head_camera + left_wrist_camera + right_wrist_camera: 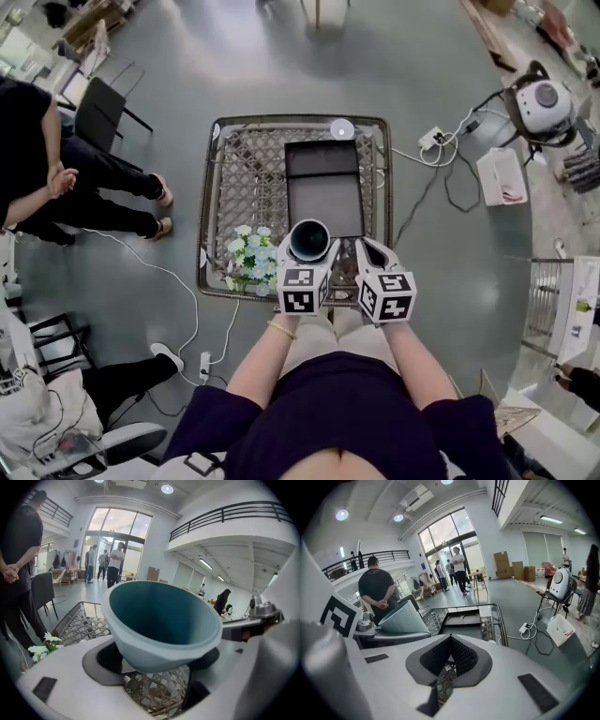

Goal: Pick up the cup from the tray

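The left gripper (310,255) has its jaws pinched on the pale blue-grey plastic cup with the teal inside (308,238), one jaw against each side of the wall near the base. That low grip leaves the wide mouth free. In the left gripper view the cup leans in the grip, and the weave of the table shows beneath its base, so it looks to be lifted clear. It hangs by the near edge of the dark rectangular tray (323,197), which lies bare along the middle of the woven rattan table with the metal rim (246,178). The right gripper (367,249) hovers just beside the left one with its jaws pressed together on nothing, probably kept idle since one grip carries the cup. A bunch of white and yellow artificial flowers (249,255) sits at the table's near left corner, just beside the cup, and a careless swing could brush it.
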A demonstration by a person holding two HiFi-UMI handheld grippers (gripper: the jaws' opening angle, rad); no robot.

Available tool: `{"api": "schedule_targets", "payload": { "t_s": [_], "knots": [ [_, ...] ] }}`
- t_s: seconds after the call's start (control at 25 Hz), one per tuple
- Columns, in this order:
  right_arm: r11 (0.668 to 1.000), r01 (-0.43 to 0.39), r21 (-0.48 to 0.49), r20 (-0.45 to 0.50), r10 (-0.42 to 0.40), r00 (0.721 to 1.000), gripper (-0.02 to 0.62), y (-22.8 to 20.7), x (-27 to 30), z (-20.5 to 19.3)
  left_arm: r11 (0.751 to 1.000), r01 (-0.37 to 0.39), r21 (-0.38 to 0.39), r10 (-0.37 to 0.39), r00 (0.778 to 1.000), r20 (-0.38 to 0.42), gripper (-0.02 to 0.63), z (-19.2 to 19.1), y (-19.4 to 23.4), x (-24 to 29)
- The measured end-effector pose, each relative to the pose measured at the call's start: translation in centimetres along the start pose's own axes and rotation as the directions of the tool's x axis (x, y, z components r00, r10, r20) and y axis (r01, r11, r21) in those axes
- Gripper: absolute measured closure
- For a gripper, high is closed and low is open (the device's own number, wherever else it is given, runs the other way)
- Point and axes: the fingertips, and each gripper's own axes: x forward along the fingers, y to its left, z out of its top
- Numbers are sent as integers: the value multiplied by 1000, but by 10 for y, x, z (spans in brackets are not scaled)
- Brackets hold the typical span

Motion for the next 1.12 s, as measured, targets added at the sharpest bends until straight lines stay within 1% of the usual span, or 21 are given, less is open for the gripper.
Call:
{"api": "schedule_targets", "payload": {
  "t_s": [0.16,0.44,0.76,1.12],
  "knots": [
    [1000,-6,-16,16,6,1000,586,5,-9,7,1000,1,-3,-1,1000,1,229,6,-7,-17],
    [998,-29,-57,43,32,999,586,16,-16,18,999,12,34,-12,1000,-5,229,9,-17,-35],
    [991,-59,-118,43,65,997,586,33,-18,15,999,-1,39,1,1000,7,229,13,-13,-40],
    [988,-65,-140,42,71,997,588,37,-20,13,999,-4,40,3,1000,3,229,10,-14,-40]
  ]
}}
